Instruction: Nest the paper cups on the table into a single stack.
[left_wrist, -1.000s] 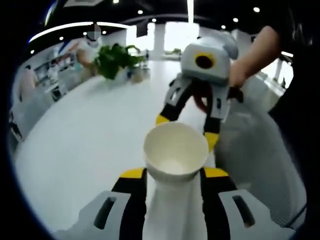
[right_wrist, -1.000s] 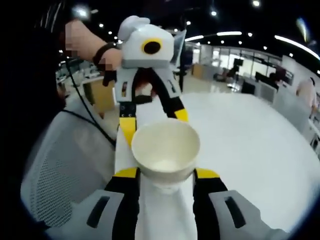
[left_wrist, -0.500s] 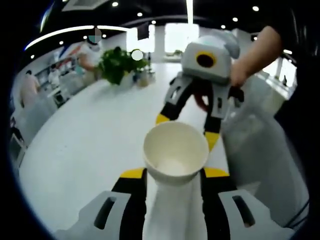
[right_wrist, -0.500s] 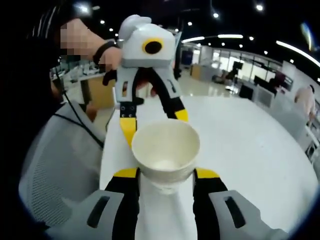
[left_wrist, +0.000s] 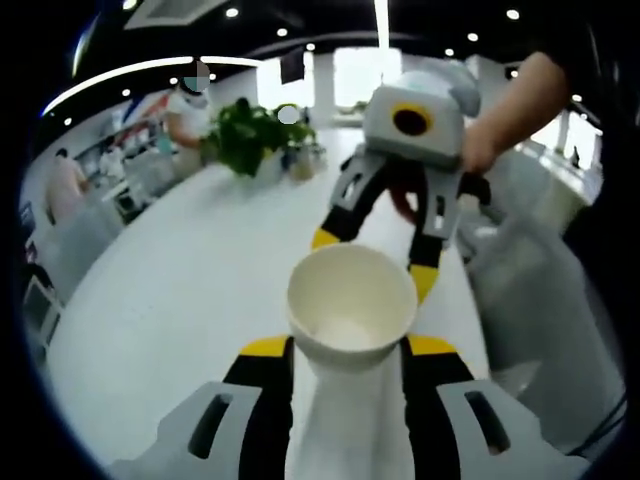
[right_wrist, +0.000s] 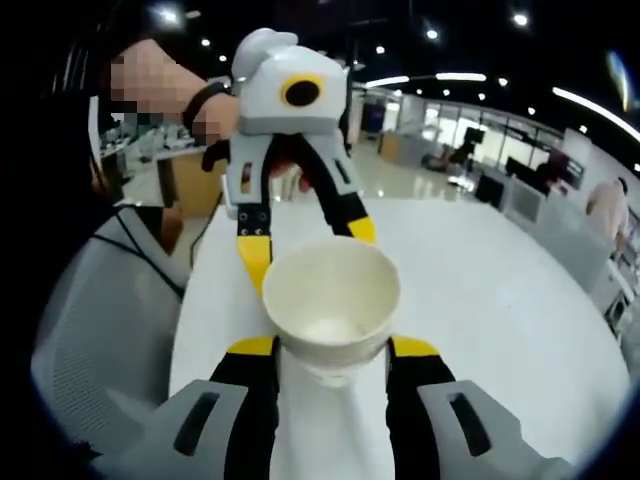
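In the left gripper view my left tool grips a white paper cup by its sides, mouth towards the camera. In the right gripper view my right tool pinches the cup likewise. Beyond it, the opposite tool straddles the cup's far rim. Below lies the white tabletop; a green plant stands at its far end.

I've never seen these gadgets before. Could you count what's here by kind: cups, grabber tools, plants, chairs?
paper cup: 1, white, seen as one from above
grippers: 2, left gripper and right gripper, both clamped on it
potted plant: 1
mesh chair: 1
Total: 5
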